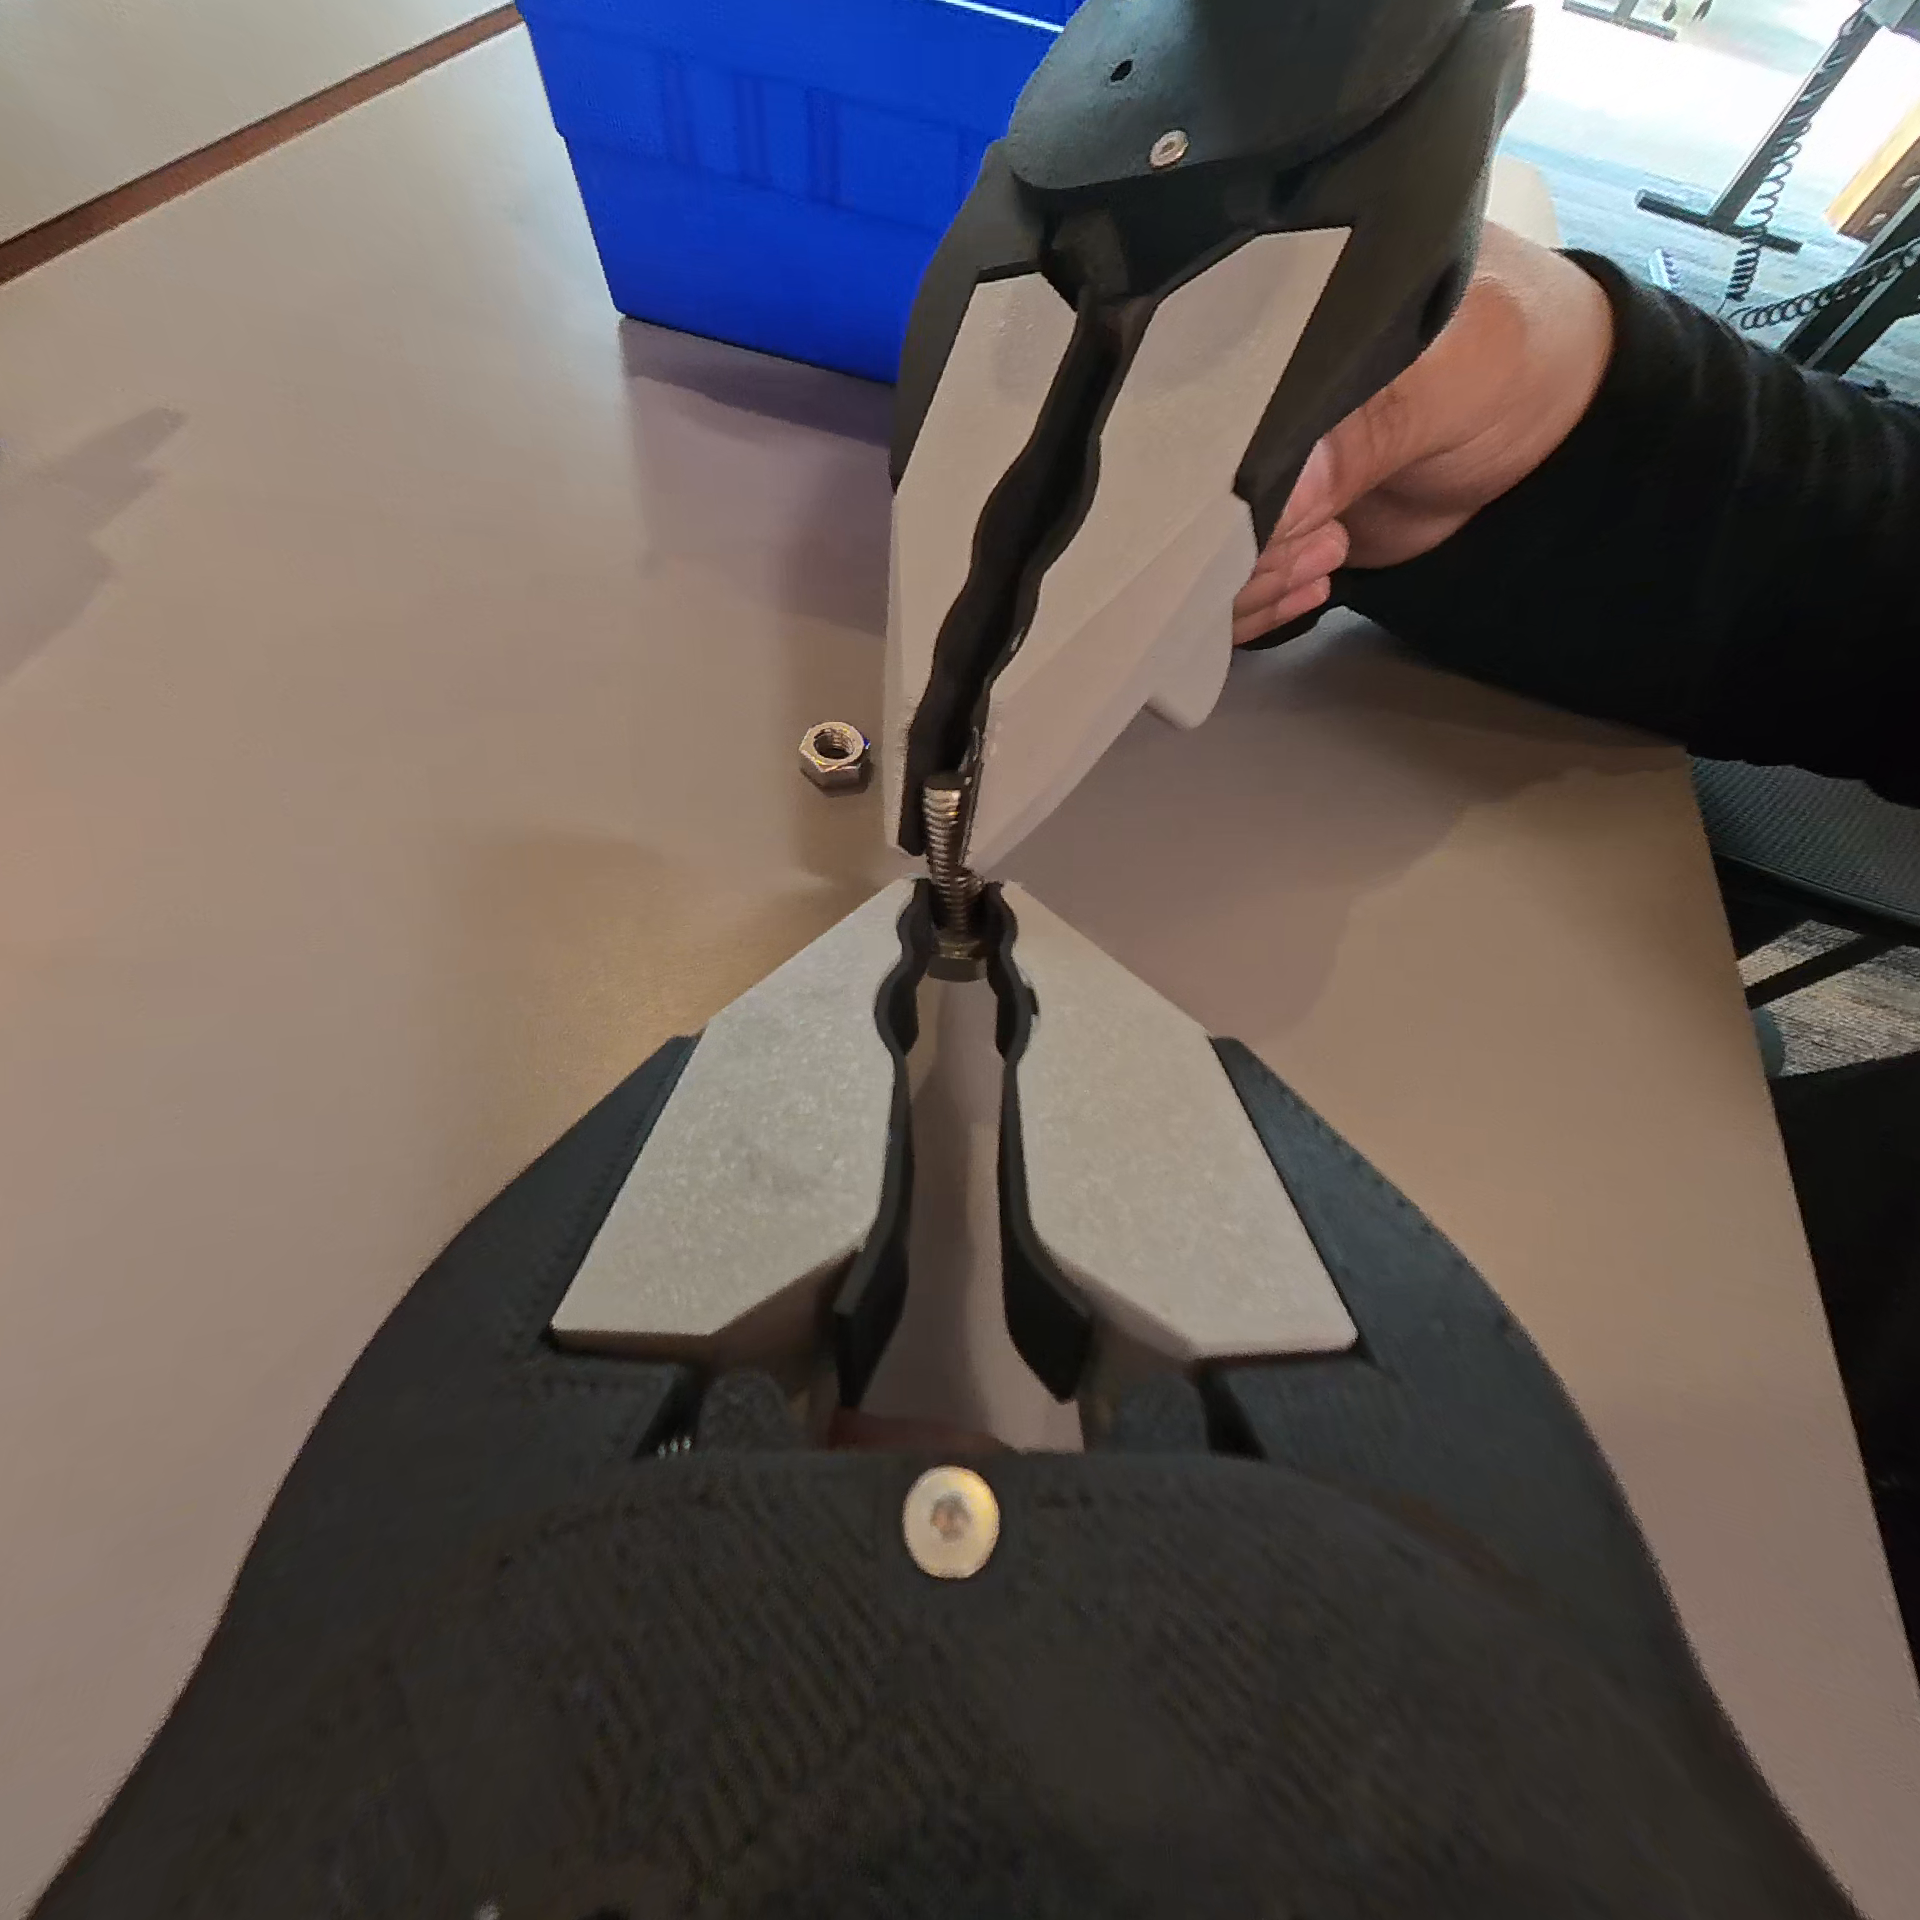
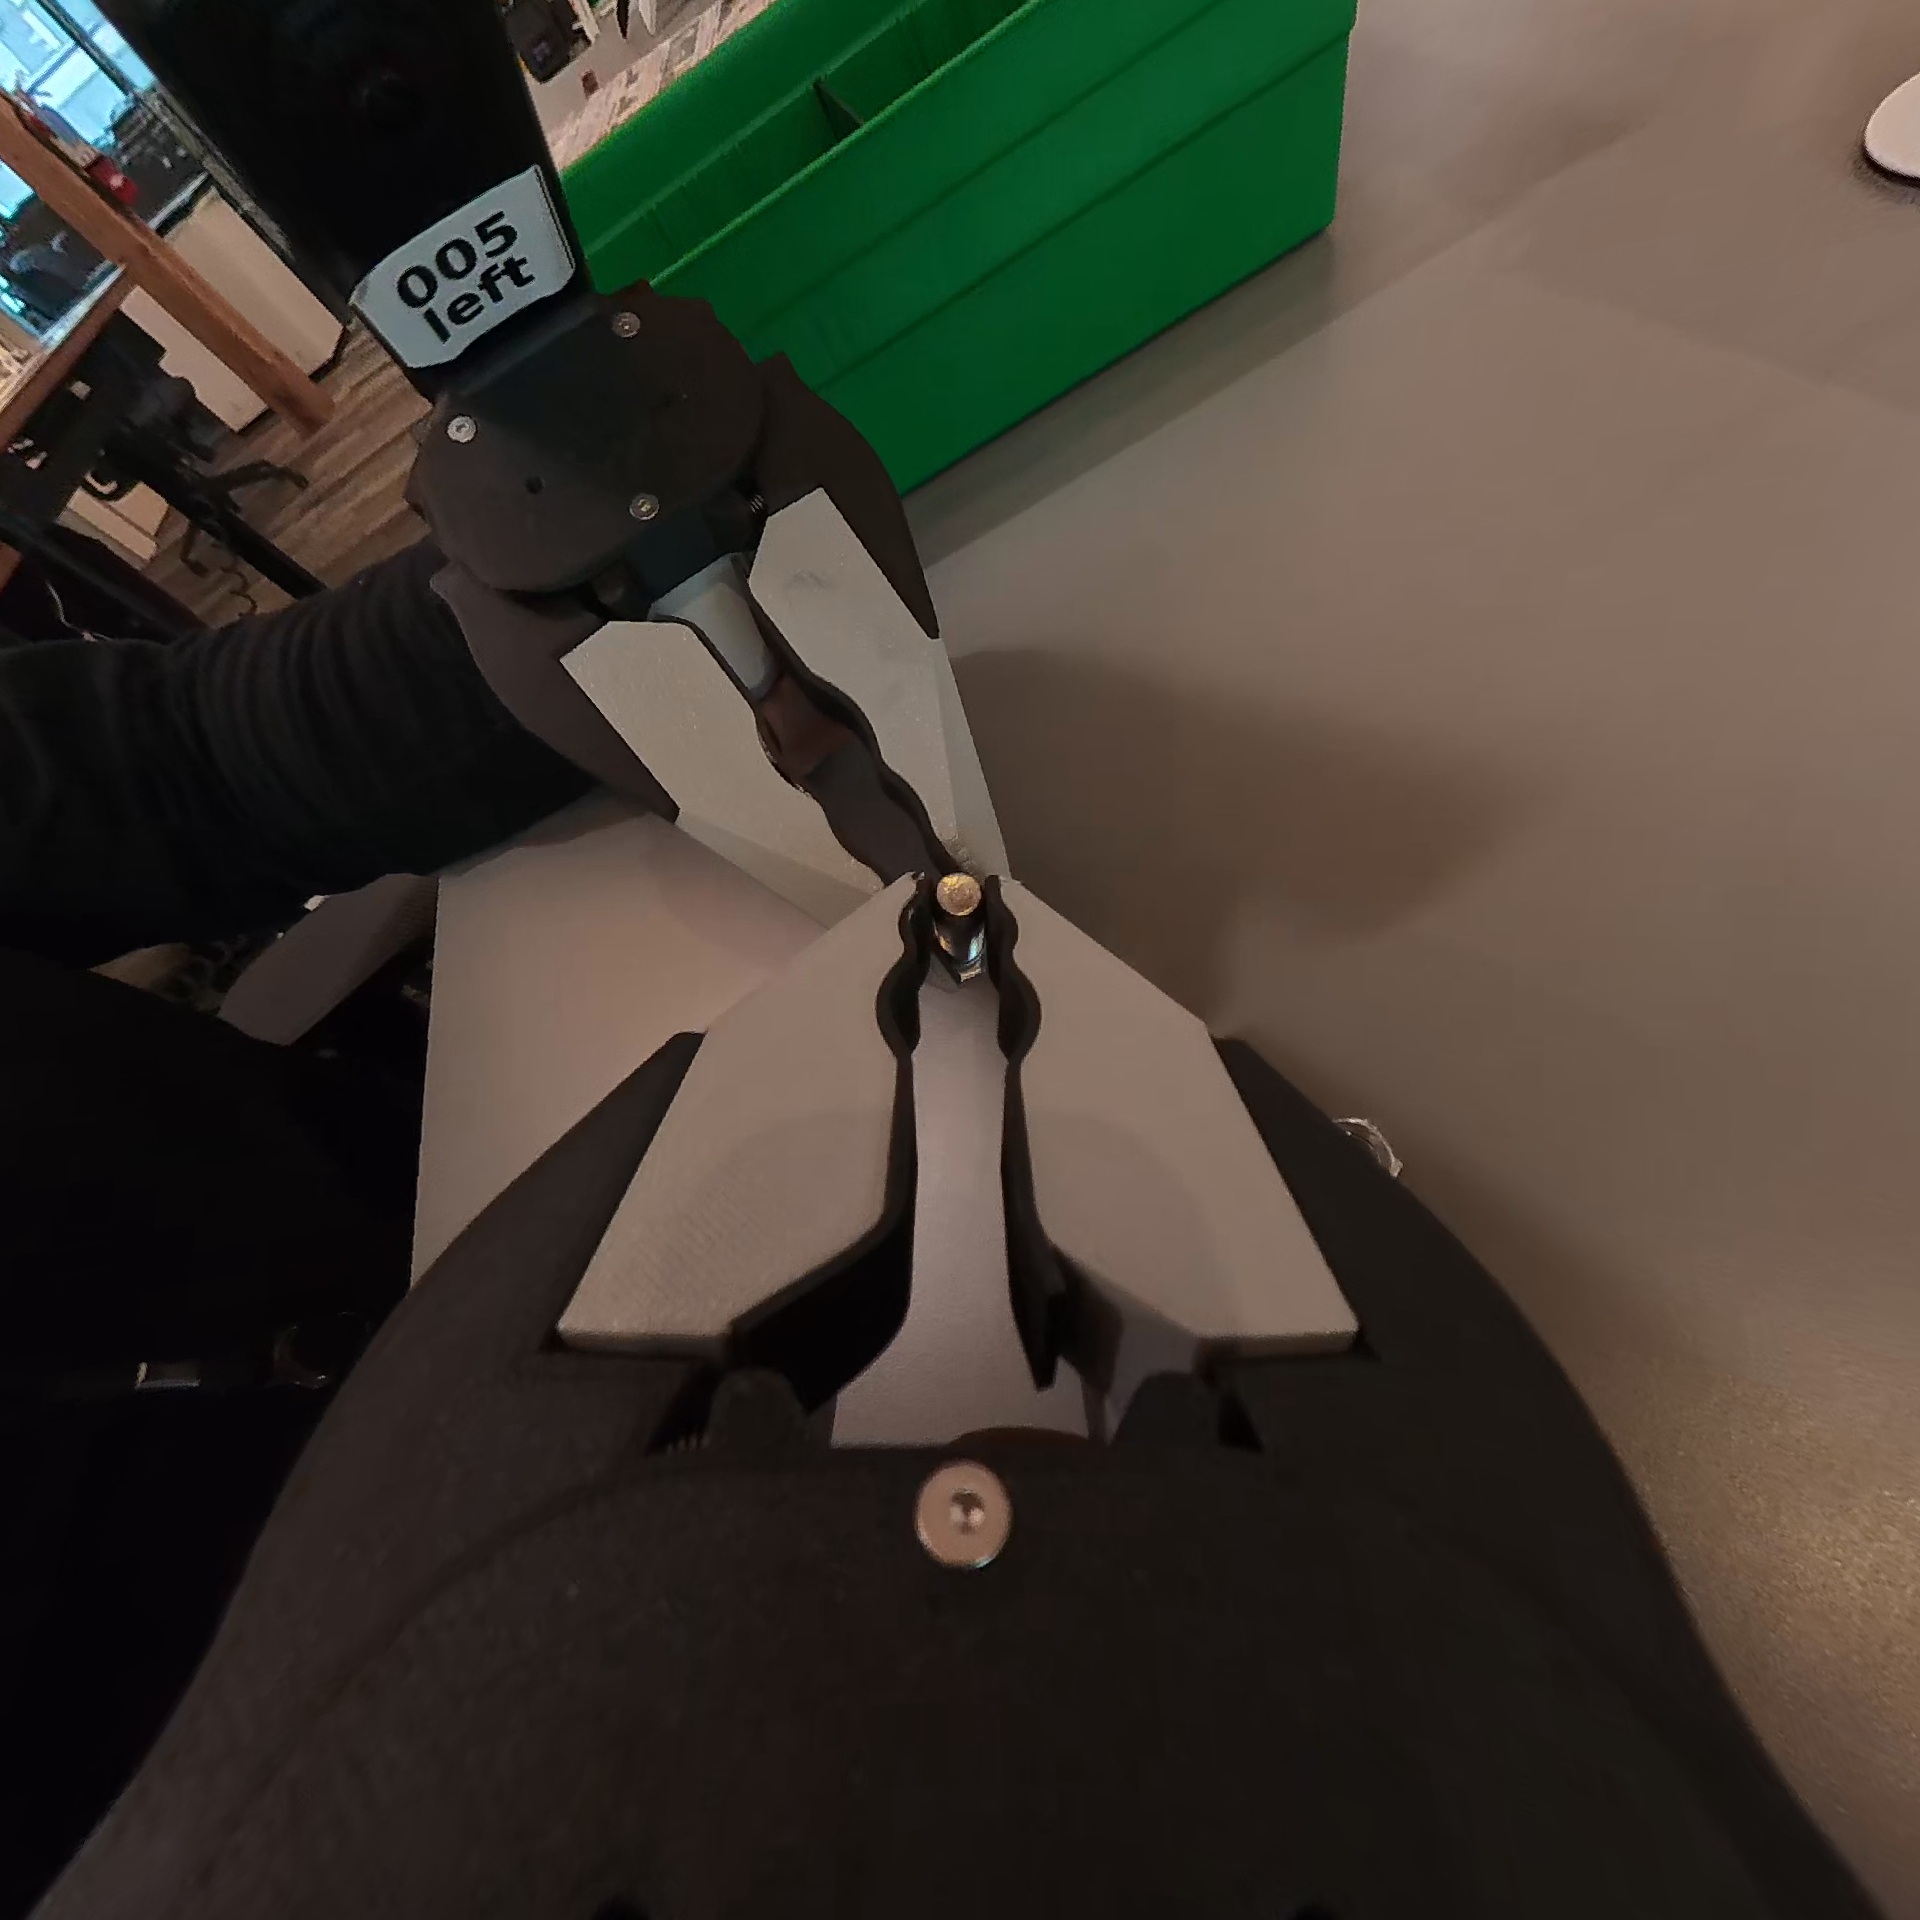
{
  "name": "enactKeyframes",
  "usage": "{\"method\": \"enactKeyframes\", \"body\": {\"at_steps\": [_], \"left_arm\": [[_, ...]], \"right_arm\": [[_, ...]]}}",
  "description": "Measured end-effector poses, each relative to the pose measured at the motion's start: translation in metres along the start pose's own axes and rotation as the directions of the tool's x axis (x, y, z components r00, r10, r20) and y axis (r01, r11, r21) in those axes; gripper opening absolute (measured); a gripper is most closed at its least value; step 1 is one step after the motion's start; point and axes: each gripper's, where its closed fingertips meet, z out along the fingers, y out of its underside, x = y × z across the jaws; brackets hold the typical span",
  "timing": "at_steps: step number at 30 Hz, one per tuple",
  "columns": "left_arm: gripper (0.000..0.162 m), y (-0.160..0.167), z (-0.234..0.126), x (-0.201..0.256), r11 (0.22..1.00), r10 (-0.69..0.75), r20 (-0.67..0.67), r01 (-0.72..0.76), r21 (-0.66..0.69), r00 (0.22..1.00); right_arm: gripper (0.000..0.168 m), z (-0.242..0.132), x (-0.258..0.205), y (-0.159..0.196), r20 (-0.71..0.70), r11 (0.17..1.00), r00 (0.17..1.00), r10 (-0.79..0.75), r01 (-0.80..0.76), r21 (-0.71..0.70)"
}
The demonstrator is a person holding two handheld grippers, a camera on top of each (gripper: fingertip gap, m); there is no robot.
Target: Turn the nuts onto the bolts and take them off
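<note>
- Bolt [image 1: 948, 831] held in the air over the table [image 1: 364, 623], caught between both grippers, threaded shank showing in the small gap between their tips
- Left gripper [image 1: 954, 940] comes in from 6 o'clock in the left wrist view, fingers closed on the lower end of the bolt; a hex piece sits between the pads there, head or nut I cannot tell
- Right gripper [image 1: 940, 821] comes down from 12 o'clock in that view, fingers closed on the upper end of the shank
- The two grippers' tips nearly meet, tip to tip, not clearly touching
- Right wrist view: right gripper [image 2: 956, 935] from 6 o'clock, pads pinching the bolt [image 2: 957, 896], its round end face pointing at the camera
- Same view: left gripper [image 2: 940, 857] reaches in from 11 o'clock, tips right at the bolt; a label sticker sits on its body
- Loose nut [image 1: 834, 755] lies flat on the table at 10 o'clock of the bolt, near the right gripper tip, not touching it
- Hand [image 1: 1434, 447] in a black sleeve holds the right gripper's body, at 2 o'clock in the left wrist view
- Blue bin [image 1: 769, 177] on the table at 12 o'clock in the left wrist view, well apart from the bolt
- Green bin [image 2: 987, 208] at 12 o'clock in the right wrist view, behind the left gripper, with a divider inside
- Table top is grey-beige; the bolt is near its edge on the person's side
</note>
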Motion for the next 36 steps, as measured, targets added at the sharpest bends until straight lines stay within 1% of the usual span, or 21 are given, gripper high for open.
{"method": "enactKeyframes", "body": {"at_steps": [4,6,8,11,12,15,17,19,22,23,24,26,32,36], "left_arm": [[0.007,0.0,-0.001,-0.003,1.0,0.004,0.016,-0.004,-0.001,1.0],[0.007,0.002,-0.001,-0.007,1.0,-0.001,0.025,0.001,0.0,1.0],[0.007,0.0,-0.003,-0.012,0.999,-0.027,0.032,0.026,0.02,0.999],[0.007,-0.008,-0.009,-0.015,0.996,-0.041,0.014,0.039,0.083,0.999],[0.007,-0.01,-0.01,-0.015,0.994,-0.046,0.006,0.045,0.099,0.999],[0.007,-0.018,-0.014,-0.007,0.987,-0.023,-0.052,0.031,0.156,0.998],[0.007,-0.022,-0.016,0.0,0.982,0.005,-0.093,0.013,0.188,0.996],[0.007,-0.025,-0.018,0.008,0.977,0.047,-0.133,-0.018,0.212,0.99],[0.007,-0.026,-0.021,0.02,0.971,0.098,-0.193,-0.052,0.233,0.976],[0.007,-0.026,-0.022,0.023,0.97,0.109,-0.206,-0.059,0.236,0.972],[0.007,-0.026,-0.023,0.025,0.969,0.116,-0.219,-0.062,0.241,0.969],[0.007,-0.027,-0.026,0.031,0.965,0.134,-0.253,-0.067,0.255,0.958],[0.007,-0.028,-0.027,0.029,0.963,0.119,-0.255,-0.049,0.264,0.96],[0.007,-0.027,-0.026,0.029,0.965,0.122,-0.248,-0.056,0.256,0.961]], "right_arm": [[0.008,-0.006,0.003,-0.001,-0.016,1.0,1.0,-0.022,0.022,0.002],[0.015,-0.015,0.014,-0.003,-0.096,0.999,0.994,-0.053,0.053,-0.001],[0.022,-0.025,0.029,0.002,-0.19,0.995,0.977,-0.097,0.09,-0.044],[0.024,-0.039,0.054,0.012,-0.329,0.986,0.933,-0.148,0.113,-0.123],[0.025,-0.042,0.061,0.017,-0.353,0.983,0.923,-0.154,0.105,-0.153],[0.032,-0.042,0.067,0.033,-0.347,0.97,0.925,-0.157,0.078,-0.231],[0.032,-0.041,0.068,0.038,-0.332,0.957,0.921,-0.204,0.116,-0.267],[0.03,-0.038,0.066,0.038,-0.308,0.949,0.919,-0.247,0.165,-0.268],[0.03,-0.035,0.064,0.037,-0.276,0.94,0.916,-0.291,0.22,-0.261],[0.028,-0.036,0.068,0.036,-0.292,0.937,0.906,-0.308,0.234,-0.261],[0.028,-0.037,0.073,0.037,-0.306,0.935,0.9,-0.311,0.232,-0.267],[0.028,-0.035,0.075,0.041,-0.286,0.935,0.909,-0.303,0.225,-0.273],[0.027,-0.025,0.076,0.048,-0.233,0.927,0.92,-0.314,0.245,-0.285],[0.016,-0.021,0.072,0.048,-0.208,0.927,0.923,-0.322,0.263,-0.268]]}}
